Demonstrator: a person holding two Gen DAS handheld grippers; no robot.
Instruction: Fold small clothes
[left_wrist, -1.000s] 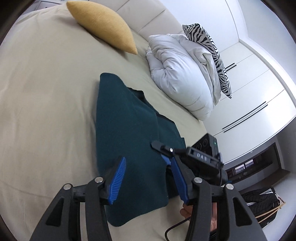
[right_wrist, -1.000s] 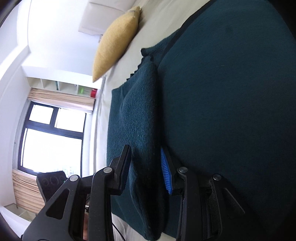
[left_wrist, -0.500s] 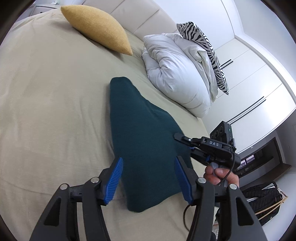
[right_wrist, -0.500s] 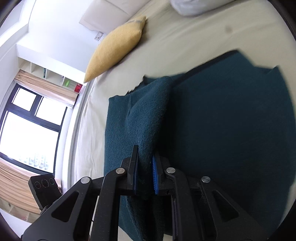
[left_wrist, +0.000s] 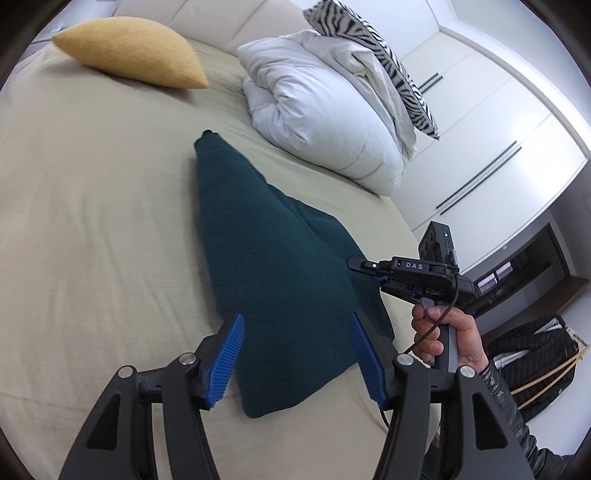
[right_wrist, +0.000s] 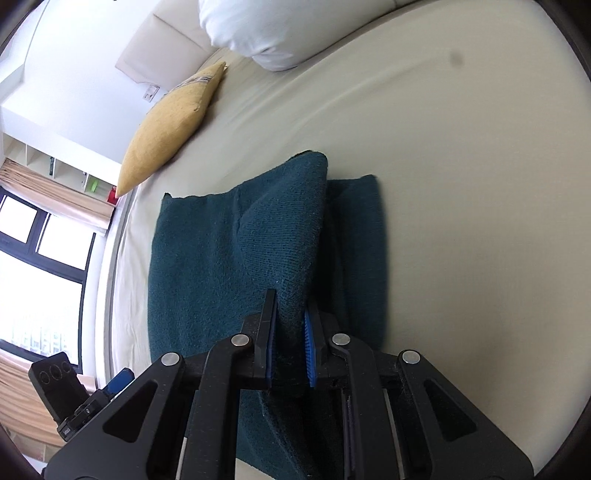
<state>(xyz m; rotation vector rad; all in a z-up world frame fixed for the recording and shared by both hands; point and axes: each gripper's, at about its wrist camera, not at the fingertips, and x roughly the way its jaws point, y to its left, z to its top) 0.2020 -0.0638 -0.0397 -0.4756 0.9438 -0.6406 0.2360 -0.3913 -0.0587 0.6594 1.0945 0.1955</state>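
Fabric is pinched between the pads of the right gripper (right_wrist: 290, 341), clenched on a raised ridge of the dark teal knit garment (right_wrist: 229, 258); that ridge runs away from the fingers toward the garment's far end, with flatter cloth lying on the bed (right_wrist: 461, 184) on either side. To do this fold well, I judge the held fold should be carried across in one level sweep, kept taut enough that the layers underneath do not drag, and laid down so its edge meets the opposite edge squarely before letting go.

From the left wrist view, the left gripper (left_wrist: 295, 356) is released: its blue pads stand wide apart, having just been opening, with the near corner of the garment below and between them but nothing pressed. It could pin the near end while the right carries.

Farther off, a yellow cushion (left_wrist: 129, 51) and a white duvet (left_wrist: 325, 110) sit well apart from the garment.
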